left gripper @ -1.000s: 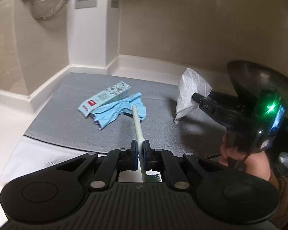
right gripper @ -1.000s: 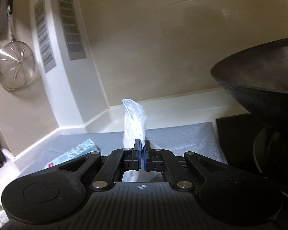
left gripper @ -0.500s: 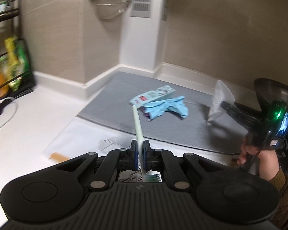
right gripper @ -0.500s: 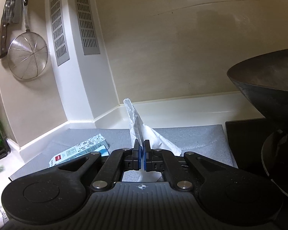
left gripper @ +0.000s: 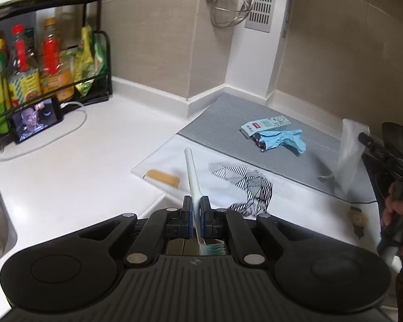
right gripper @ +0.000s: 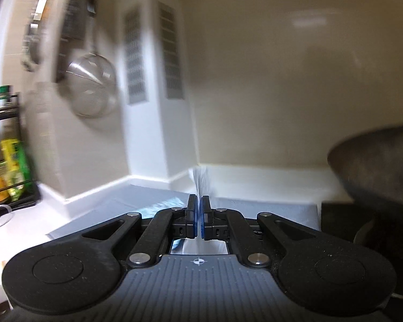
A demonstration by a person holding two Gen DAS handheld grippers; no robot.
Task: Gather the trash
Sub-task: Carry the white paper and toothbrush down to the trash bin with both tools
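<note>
My left gripper [left gripper: 196, 203] is clamped on a toothbrush [left gripper: 193, 177]. The pads pinch the white handle near the neck, the handle pointing forward and slightly left, the green bristle head back toward the gripper body. I hold this gripper above the white counter [left gripper: 75, 166], aimed toward the wall corner, its fingers level and side by side.

My right gripper [right gripper: 197, 209] is closed on a tissue [right gripper: 201, 179]. From the right wrist the white sheet rises straight up out of the pinched pads, badly blurred. From the left wrist the tissue [left gripper: 350, 147] hangs from the right gripper's black tip over the right edge of the grey mat [left gripper: 255, 158], clear of the surface. The hand [left gripper: 397, 212] gripping that tool shows at the far right edge, low beside the dark wok [left gripper: 397, 139].

On the mat lie a small carton [left gripper: 264, 126] and a blue glove [left gripper: 284, 139], touching, the glove lapping the carton's near end. A white cloth [left gripper: 228, 179] with a striped print lies at the mat's near edge. A strainer [left gripper: 232, 5] hangs on the wall; a bottle rack [left gripper: 40, 53] and phone [left gripper: 36, 119] stand at far left.
</note>
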